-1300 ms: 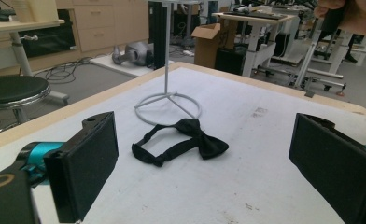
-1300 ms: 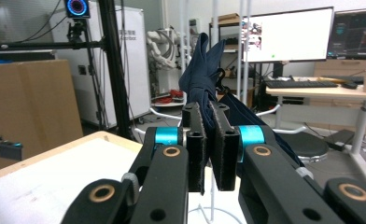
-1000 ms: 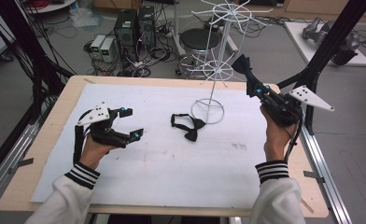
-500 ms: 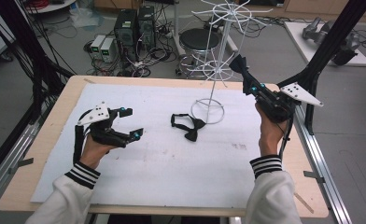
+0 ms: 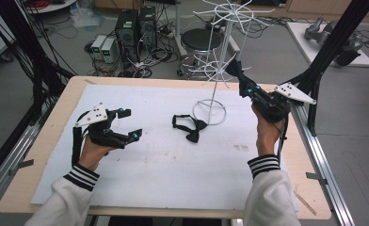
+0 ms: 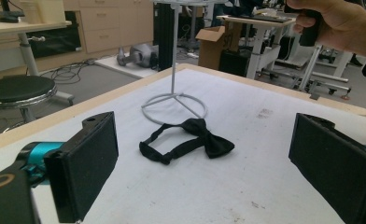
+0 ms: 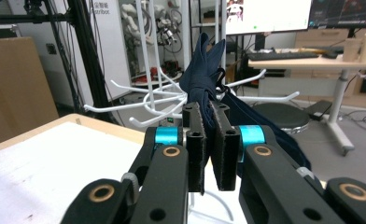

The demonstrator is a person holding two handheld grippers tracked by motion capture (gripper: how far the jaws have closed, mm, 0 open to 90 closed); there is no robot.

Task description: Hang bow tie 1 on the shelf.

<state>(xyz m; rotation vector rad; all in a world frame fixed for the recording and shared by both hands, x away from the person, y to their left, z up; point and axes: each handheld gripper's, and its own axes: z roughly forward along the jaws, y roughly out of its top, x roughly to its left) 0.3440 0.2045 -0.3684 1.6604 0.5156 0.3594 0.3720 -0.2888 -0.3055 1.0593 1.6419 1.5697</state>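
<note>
**Dark tie held at the wire rack**

A dark blue tie (image 7: 208,70) is clamped between the closed jaws of the right tool (image 5: 241,77), raised beside the white wire rack (image 5: 219,56), whose prongs are spread just behind the cloth. The rack's ring base is stood on the counter (image 5: 46,141). A black bow tie (image 5: 189,127) is laid just beside that base. The left tool (image 5: 126,125) is held wide apart, nothing gripped, well left of the bow tie.
</note>
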